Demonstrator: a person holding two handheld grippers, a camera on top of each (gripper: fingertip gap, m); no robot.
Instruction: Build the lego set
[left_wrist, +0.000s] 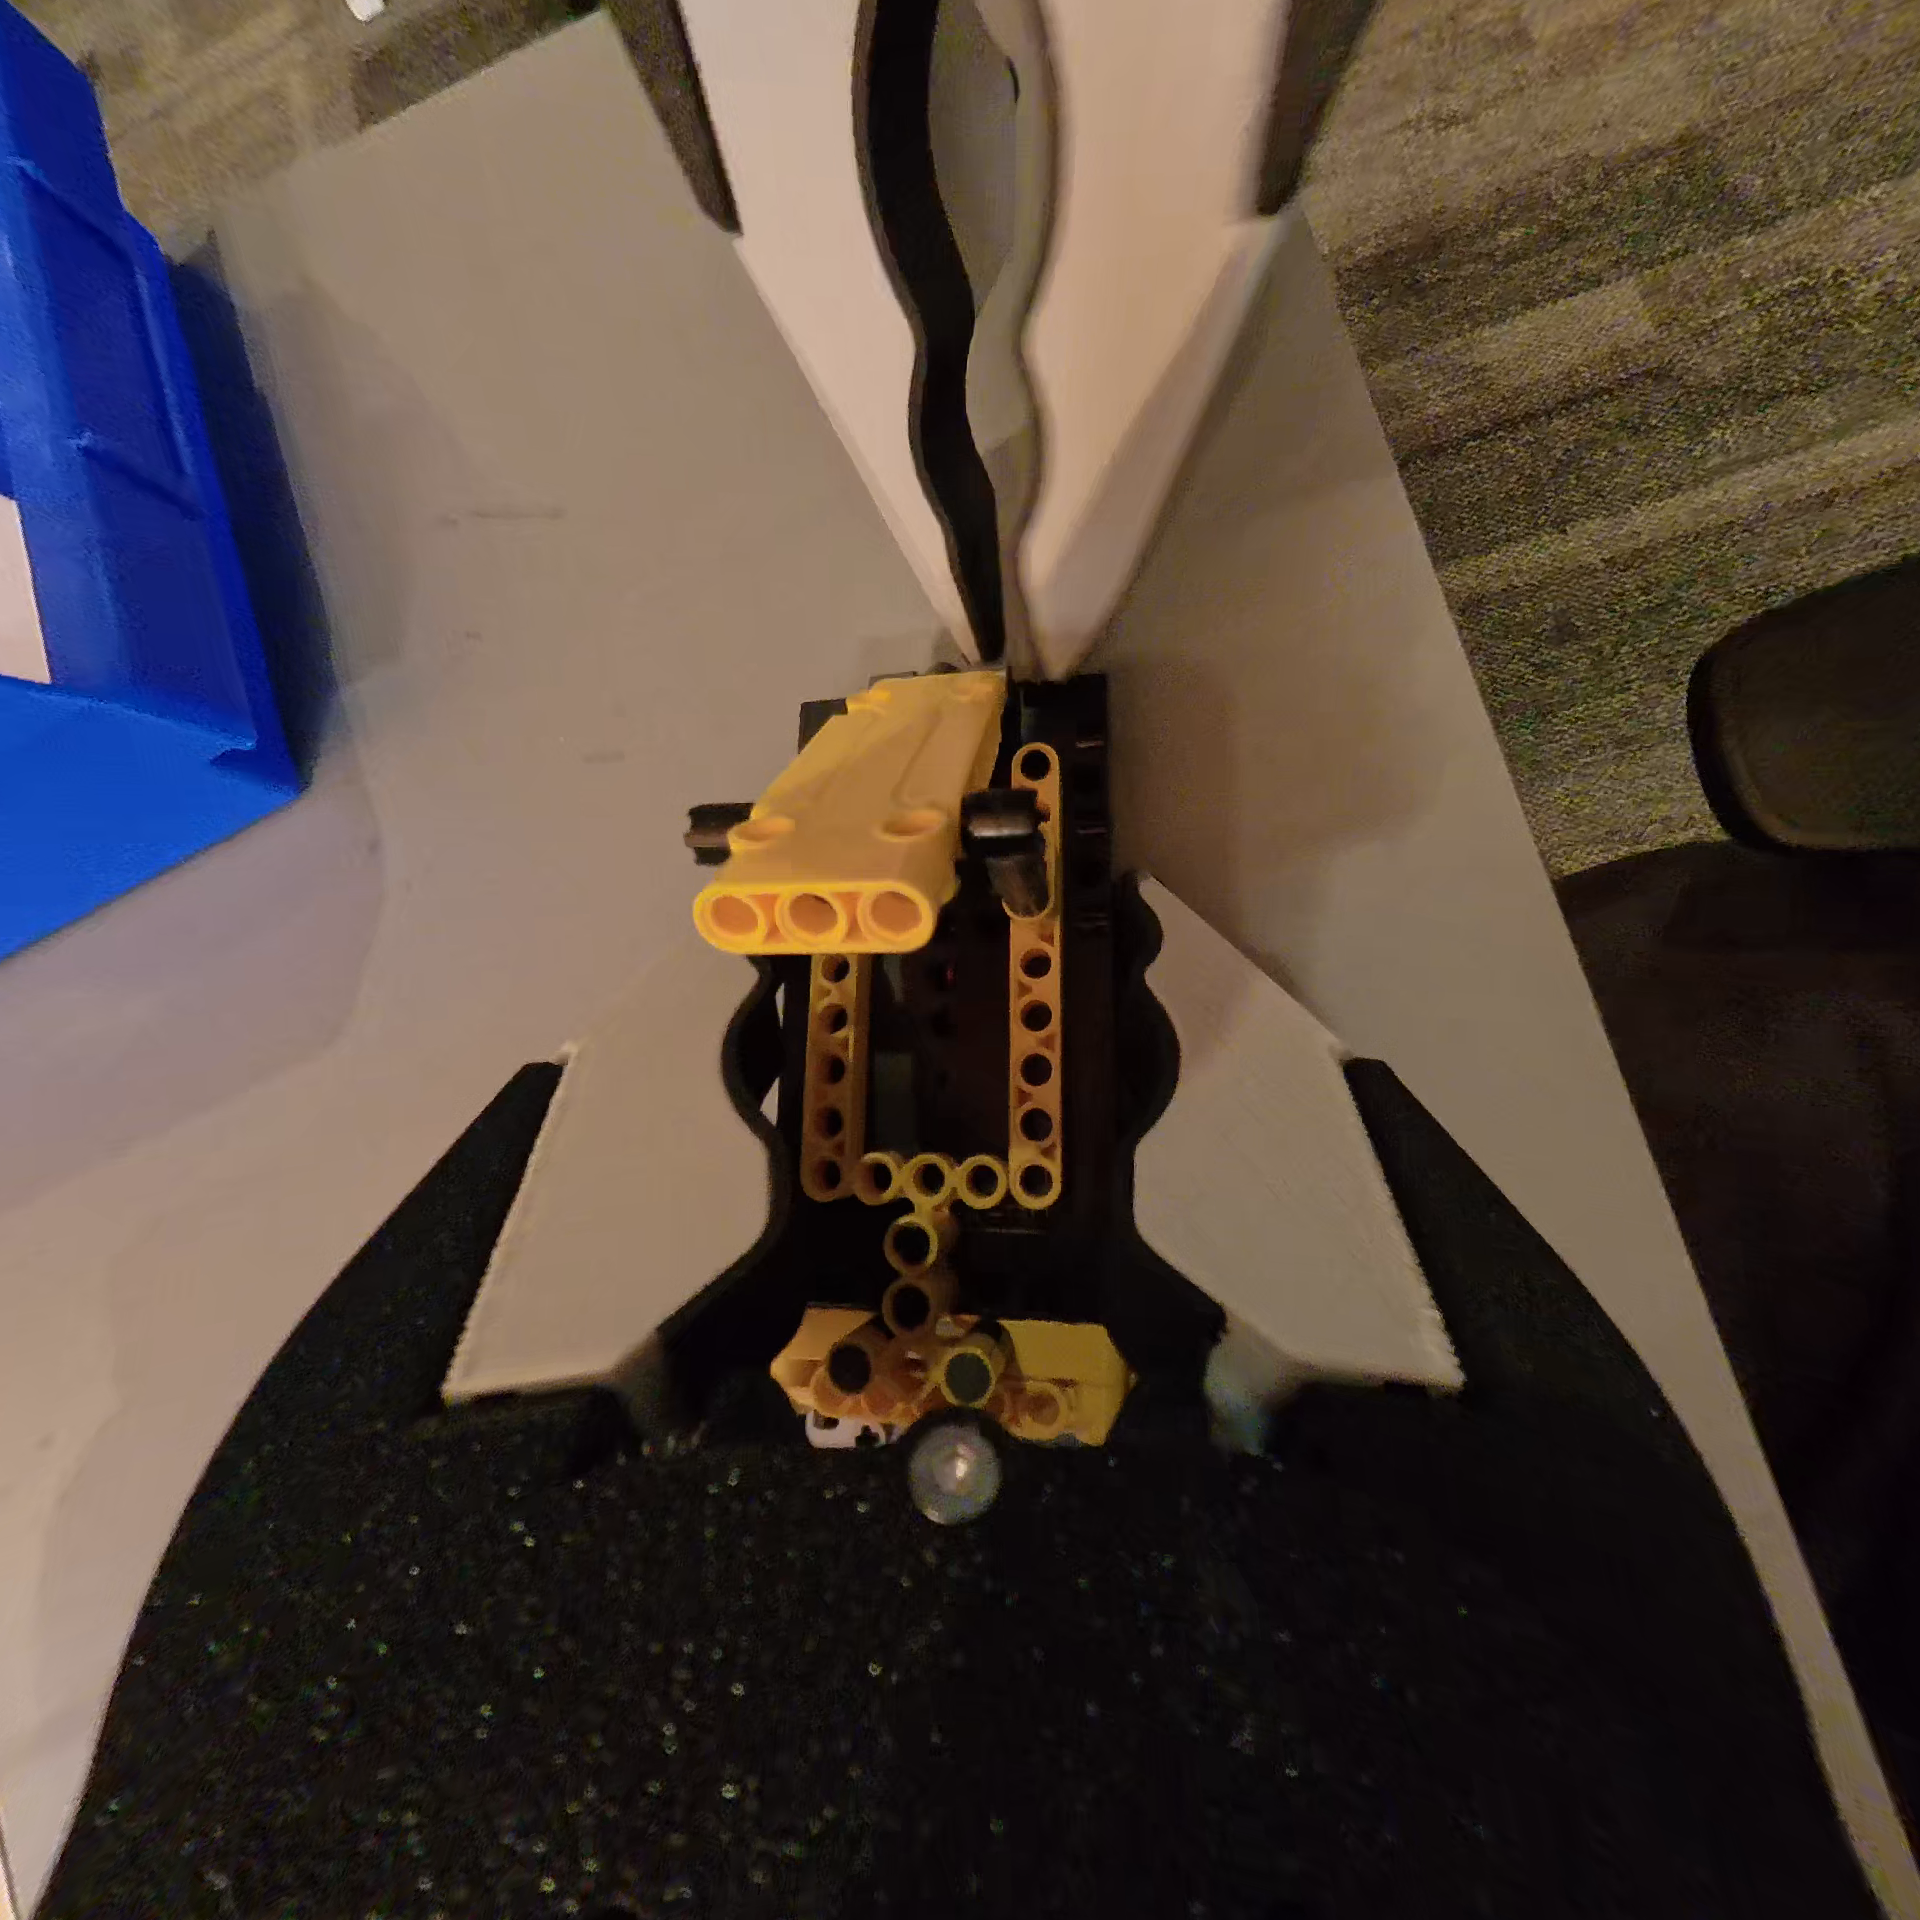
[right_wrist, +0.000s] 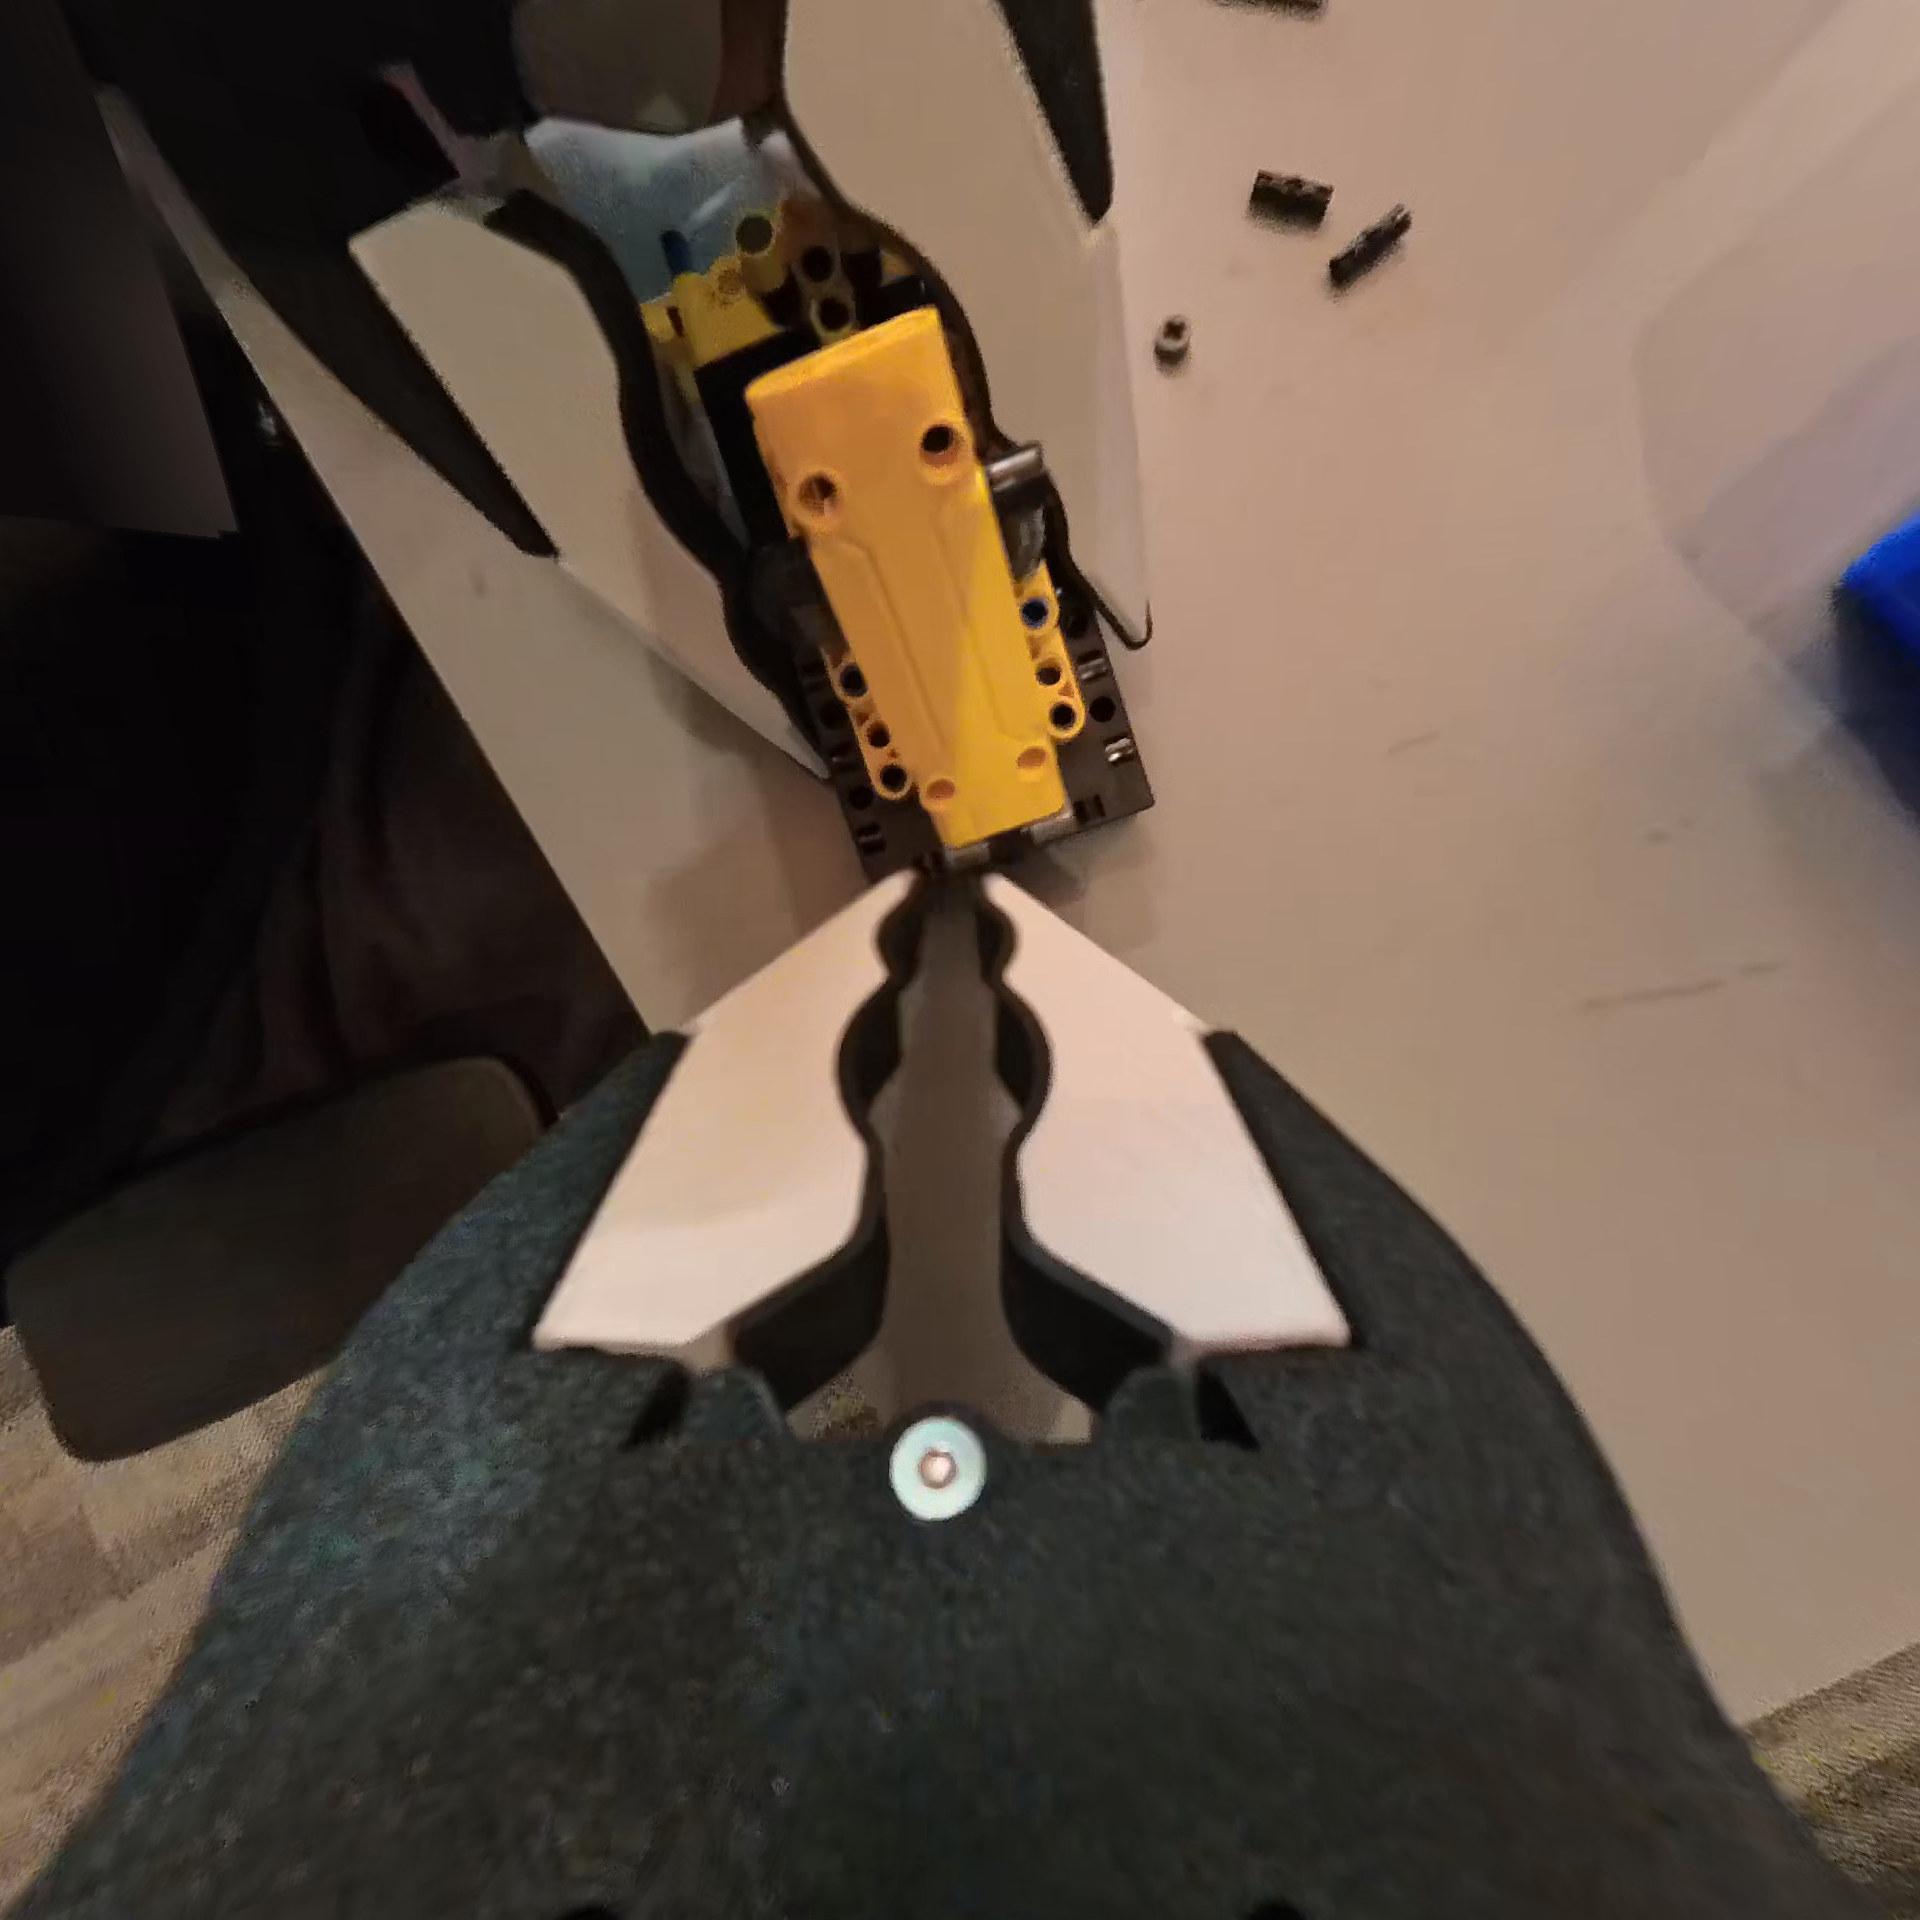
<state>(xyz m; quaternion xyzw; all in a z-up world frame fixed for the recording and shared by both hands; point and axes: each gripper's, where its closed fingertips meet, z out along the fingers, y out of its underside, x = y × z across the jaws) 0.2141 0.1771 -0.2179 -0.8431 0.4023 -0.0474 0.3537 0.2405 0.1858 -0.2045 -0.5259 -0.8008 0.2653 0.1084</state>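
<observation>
Brick model (left_wrist: 935, 1039) between left jaws

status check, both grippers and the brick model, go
Left gripper shut on brick model. Right gripper pinched at the model's far end, grip unclear. Yellow panel on top. Loose black parts on table, apart.

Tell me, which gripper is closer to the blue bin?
Left. The left gripper, clamped around the yellow-and-black brick model, has the blue bin just off its side; the right gripper, pinching the model's end, sees it farther off.
</observation>
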